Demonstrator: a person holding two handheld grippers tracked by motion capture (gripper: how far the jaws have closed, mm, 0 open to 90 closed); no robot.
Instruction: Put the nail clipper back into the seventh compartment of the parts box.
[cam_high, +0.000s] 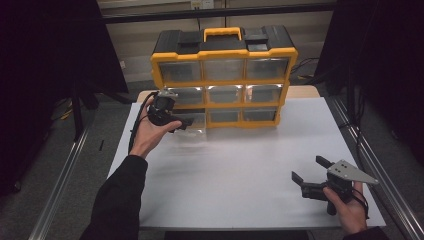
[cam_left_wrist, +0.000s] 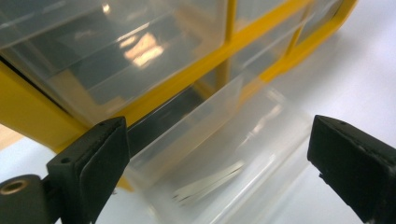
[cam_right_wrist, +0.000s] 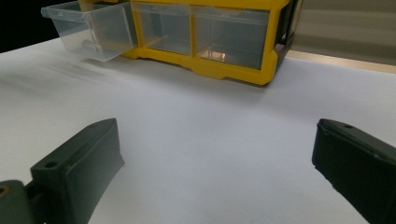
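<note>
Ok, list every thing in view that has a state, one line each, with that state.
Bottom-left drawer: pulled partway out of the organiser, clear; something pale and flat lies inside.
Other drawers: pushed in.
Organiser: upright on the table, handle on top.
Left tool: jaws wide open just above the pulled-out drawer, not gripping it.
Right tool: open, holding nothing, near the table's front right edge.
</note>
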